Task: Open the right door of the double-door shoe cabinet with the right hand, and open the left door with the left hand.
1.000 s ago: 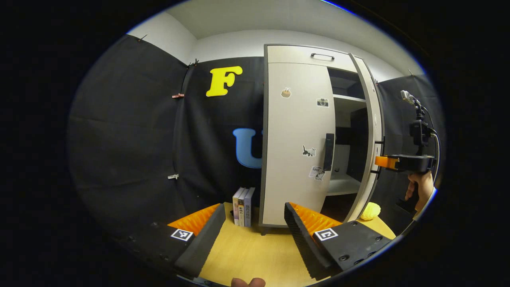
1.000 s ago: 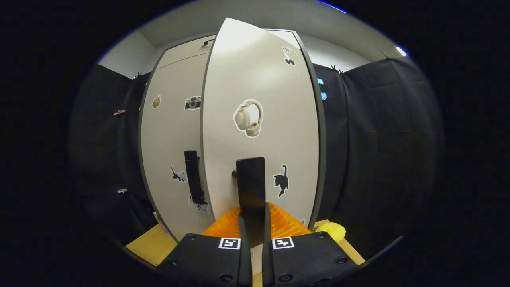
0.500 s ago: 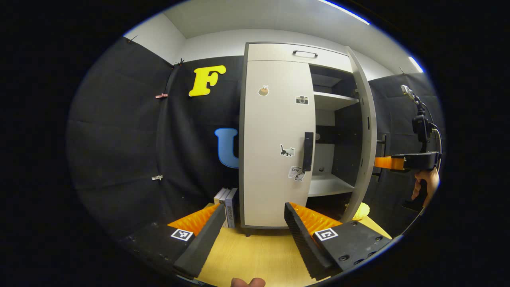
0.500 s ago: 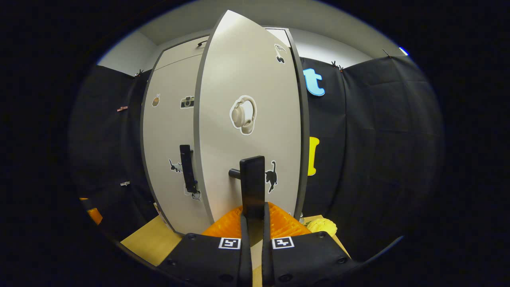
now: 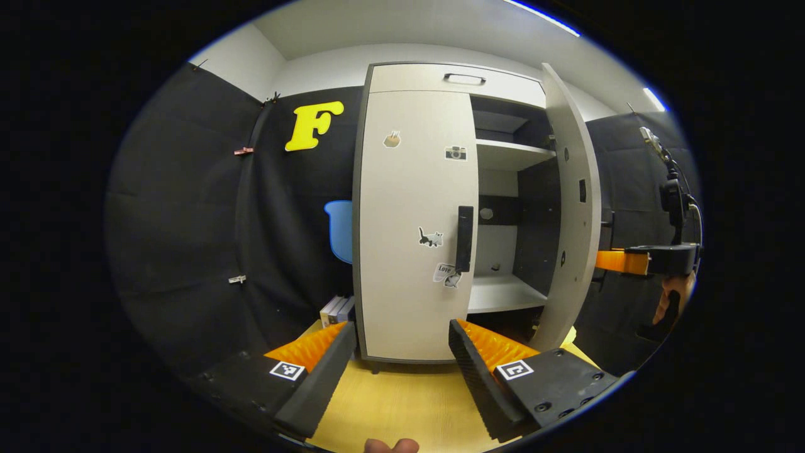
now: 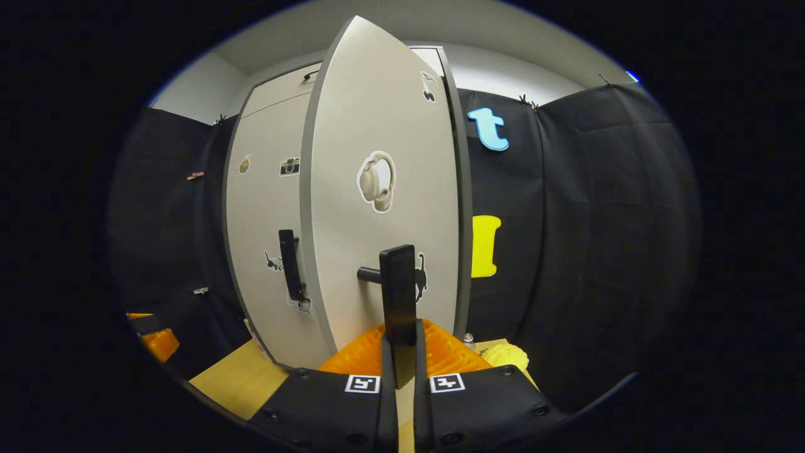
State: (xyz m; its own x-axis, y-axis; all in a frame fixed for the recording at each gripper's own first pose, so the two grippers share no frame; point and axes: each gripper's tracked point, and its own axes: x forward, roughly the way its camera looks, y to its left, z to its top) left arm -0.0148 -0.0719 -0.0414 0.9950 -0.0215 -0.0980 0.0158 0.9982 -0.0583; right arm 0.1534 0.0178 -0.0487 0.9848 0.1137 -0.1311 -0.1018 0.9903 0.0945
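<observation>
Shoe cabinet (image 5: 415, 207) opening is in progress, and the right half is well advanced. In the right gripper view, the right tongs (image 6: 402, 352) are clamped on the black handle (image 6: 399, 289) of the right door (image 6: 383, 189), both fingers pressed against it. Compared with one second ago, the right door has been swung further out: more of the booth wall is exposed beyond its hinge edge, and the door face is seen at a steeper angle.

In the left gripper view, the left tongs (image 5: 396, 371) are held wide and empty above the bench (image 5: 402, 402), well short of the cabinet. Ahead of them the left door (image 5: 412, 220) is shut, its black handle (image 5: 464, 238) untouched and slightly right of the tongs' centre line. This view has been shifted toward the cabinet front during the last second, so that the handle now lies nearer the middle. Beyond the open door, the interior shelves (image 5: 503, 292) are exposed. To the far right, the right tongs (image 5: 613, 260) are seen at the door's outer face.

Judgement: the right door is nearly fully open; the left door step is not yet begun. An advance of the left tongs to that handle is required next.
</observation>
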